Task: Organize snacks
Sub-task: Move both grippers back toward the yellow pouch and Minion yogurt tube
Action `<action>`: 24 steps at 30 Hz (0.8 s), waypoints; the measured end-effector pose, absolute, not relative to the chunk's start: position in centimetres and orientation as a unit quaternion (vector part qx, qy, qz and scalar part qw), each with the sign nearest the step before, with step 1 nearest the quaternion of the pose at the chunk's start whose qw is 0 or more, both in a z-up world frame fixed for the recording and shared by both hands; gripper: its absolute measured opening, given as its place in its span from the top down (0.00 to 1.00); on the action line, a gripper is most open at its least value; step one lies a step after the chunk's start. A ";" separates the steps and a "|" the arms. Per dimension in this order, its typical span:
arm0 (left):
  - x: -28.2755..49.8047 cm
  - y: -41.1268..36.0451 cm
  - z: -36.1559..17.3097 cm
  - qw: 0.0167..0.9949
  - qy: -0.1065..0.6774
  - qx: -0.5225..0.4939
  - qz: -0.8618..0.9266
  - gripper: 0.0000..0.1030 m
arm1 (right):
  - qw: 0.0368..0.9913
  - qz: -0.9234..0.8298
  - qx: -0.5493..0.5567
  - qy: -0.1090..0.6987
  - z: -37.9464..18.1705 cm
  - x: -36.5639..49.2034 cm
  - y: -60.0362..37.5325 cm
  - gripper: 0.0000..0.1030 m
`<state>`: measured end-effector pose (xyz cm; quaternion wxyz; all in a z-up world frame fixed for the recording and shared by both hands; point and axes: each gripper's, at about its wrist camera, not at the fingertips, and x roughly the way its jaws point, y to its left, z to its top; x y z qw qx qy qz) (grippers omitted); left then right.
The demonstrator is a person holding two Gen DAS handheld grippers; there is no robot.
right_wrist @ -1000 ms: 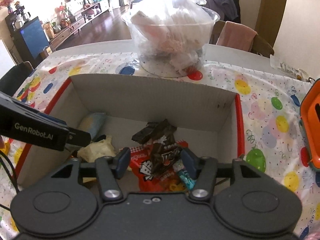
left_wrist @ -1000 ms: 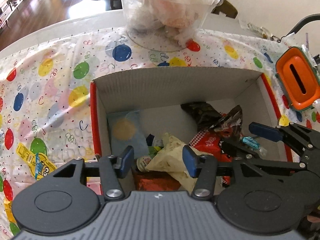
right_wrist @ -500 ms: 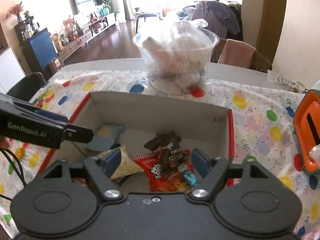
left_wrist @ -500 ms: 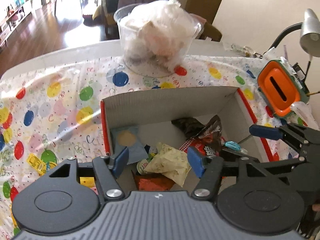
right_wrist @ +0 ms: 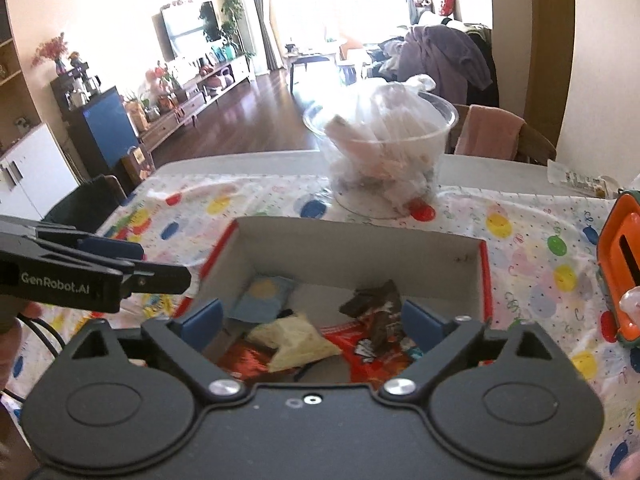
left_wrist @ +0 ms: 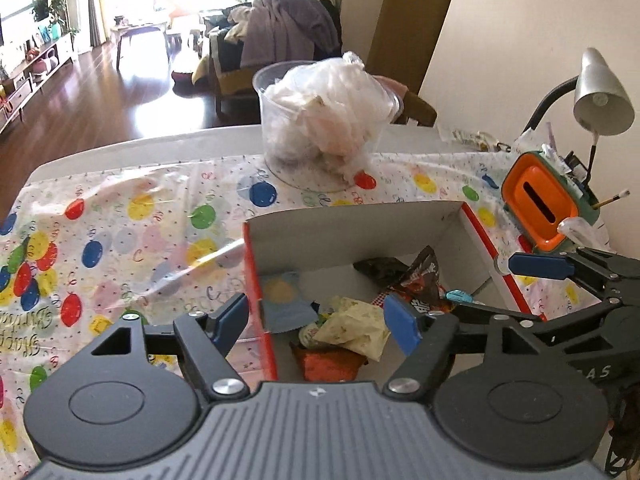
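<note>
A cardboard box with red edges (left_wrist: 352, 236) (right_wrist: 360, 248) sits on the balloon tablecloth. Inside lie snacks: a pale yellow packet (left_wrist: 356, 320) (right_wrist: 296, 340), a light blue packet (left_wrist: 284, 304) (right_wrist: 262, 298), a dark brown wrapper (left_wrist: 404, 272) (right_wrist: 380, 308), a red packet (right_wrist: 372, 356) and an orange packet (left_wrist: 328, 362). My left gripper (left_wrist: 316, 320) is open and empty, above the box's near left corner. My right gripper (right_wrist: 314, 322) is open and empty, above the box's near side; it also shows in the left wrist view (left_wrist: 536, 266).
A clear tub of plastic-wrapped items (left_wrist: 328, 120) (right_wrist: 384, 156) stands behind the box. An orange and green container (left_wrist: 540, 200) (right_wrist: 620, 264) and a grey desk lamp (left_wrist: 600, 96) stand at the right. A yellow packet (left_wrist: 160, 360) lies on the cloth left of the box.
Both grippers have risen and pulled back from the box, so it looks smaller and lower. Both stay open and empty. The snacks have not moved.
</note>
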<state>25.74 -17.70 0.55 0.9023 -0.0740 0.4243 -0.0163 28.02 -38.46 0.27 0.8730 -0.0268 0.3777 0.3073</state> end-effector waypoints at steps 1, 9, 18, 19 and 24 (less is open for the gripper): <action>25.3 -17.4 0.7 0.903 0.422 -0.075 -0.016 0.28 | 0.873 0.309 -0.025 0.376 0.5 27.7 -38.3 0.04; 21.3 -14.5 1.1 0.917 0.394 -0.064 -0.017 0.24 | 0.877 0.314 -0.015 0.362 1.4 24.5 -35.9 0.01; 17.5 -9.9 0.4 0.925 0.377 -0.051 -0.008 0.19 | 0.875 0.320 -0.012 0.364 0.7 21.3 -31.0 0.00; 17.1 -9.2 0.3 0.925 0.377 -0.050 -0.007 0.19 | 0.874 0.320 -0.015 0.366 0.5 21.0 -30.3 0.00; 15.6 -5.0 -0.7 0.918 0.392 -0.057 0.000 0.18 | 0.868 0.328 -0.020 0.372 -0.5 20.0 -27.0 0.00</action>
